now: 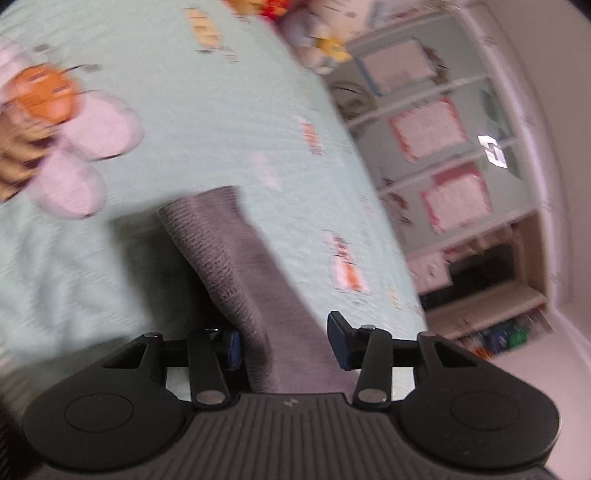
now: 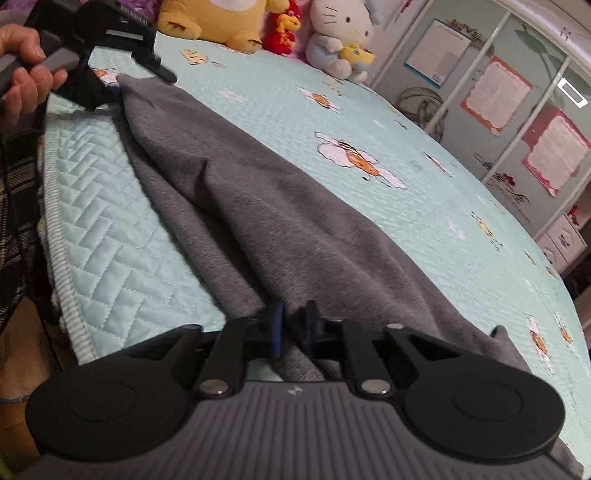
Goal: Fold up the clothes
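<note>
A grey garment (image 2: 258, 192) lies stretched across a mint quilt with bee prints (image 2: 424, 122) on a bed. My right gripper (image 2: 294, 325) is shut on the garment's near edge, with the cloth pinched in a narrow gap. At the far left a hand (image 2: 26, 74) holds my left gripper (image 2: 109, 90), which grips the garment's other end. In the blurred left wrist view the left gripper (image 1: 286, 343) has a thick bunch of the grey garment (image 1: 229, 251) filling the gap between its pads, and the cloth hangs away over the quilt (image 1: 221, 110).
Plush toys line the bed's far end: a yellow one (image 2: 221, 18), a red one (image 2: 284, 29) and a white cat (image 2: 340, 33). The quilt's edge is turned back, showing its herringbone underside (image 2: 110, 221). Cabinet doors with pinned papers (image 2: 517, 110) stand at right.
</note>
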Action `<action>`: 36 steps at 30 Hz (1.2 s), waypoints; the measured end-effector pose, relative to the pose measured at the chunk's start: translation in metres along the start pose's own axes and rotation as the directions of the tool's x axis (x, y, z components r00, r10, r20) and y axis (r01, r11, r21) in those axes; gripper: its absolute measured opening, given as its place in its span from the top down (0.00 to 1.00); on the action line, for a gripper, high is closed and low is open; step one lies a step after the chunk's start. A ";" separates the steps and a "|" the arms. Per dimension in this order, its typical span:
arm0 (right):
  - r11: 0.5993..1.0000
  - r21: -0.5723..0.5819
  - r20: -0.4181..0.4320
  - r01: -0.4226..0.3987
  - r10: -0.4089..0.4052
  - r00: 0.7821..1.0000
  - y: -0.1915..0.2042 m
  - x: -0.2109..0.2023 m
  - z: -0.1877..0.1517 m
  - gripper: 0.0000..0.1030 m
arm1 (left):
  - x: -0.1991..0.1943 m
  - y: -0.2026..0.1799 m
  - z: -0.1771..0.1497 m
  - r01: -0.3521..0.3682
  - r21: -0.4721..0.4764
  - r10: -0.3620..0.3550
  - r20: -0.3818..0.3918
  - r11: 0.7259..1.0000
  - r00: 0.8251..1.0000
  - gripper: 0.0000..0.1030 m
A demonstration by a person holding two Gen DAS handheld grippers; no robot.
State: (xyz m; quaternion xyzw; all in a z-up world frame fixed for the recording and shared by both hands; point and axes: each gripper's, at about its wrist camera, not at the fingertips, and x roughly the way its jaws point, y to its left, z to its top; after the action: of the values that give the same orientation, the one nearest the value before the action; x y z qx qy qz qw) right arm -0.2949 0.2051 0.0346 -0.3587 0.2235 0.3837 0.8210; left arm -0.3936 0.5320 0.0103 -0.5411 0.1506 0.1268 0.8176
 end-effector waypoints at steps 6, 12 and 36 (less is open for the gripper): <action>1.000 0.007 -0.048 0.004 -0.004 0.999 0.001 0.002 0.002 0.93 | 0.006 0.010 0.010 -0.046 0.010 0.046 -0.011 0.999 0.999 0.58; 0.995 0.070 0.046 -0.077 0.074 0.996 0.003 -0.023 0.031 0.81 | 0.002 0.017 0.023 0.007 -0.045 -0.010 -0.067 0.999 0.998 0.53; 0.645 0.638 0.243 -0.421 0.350 0.904 -0.015 0.109 0.128 0.92 | -0.035 0.050 0.041 -0.088 -0.092 0.093 0.056 0.992 0.994 0.34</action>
State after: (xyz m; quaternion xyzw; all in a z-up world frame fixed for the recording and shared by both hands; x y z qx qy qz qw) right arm -0.2052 0.3473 0.0530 0.0400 0.3782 0.4586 0.8031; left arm -0.4395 0.5877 -0.0029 -0.5656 0.1447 0.1865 0.7902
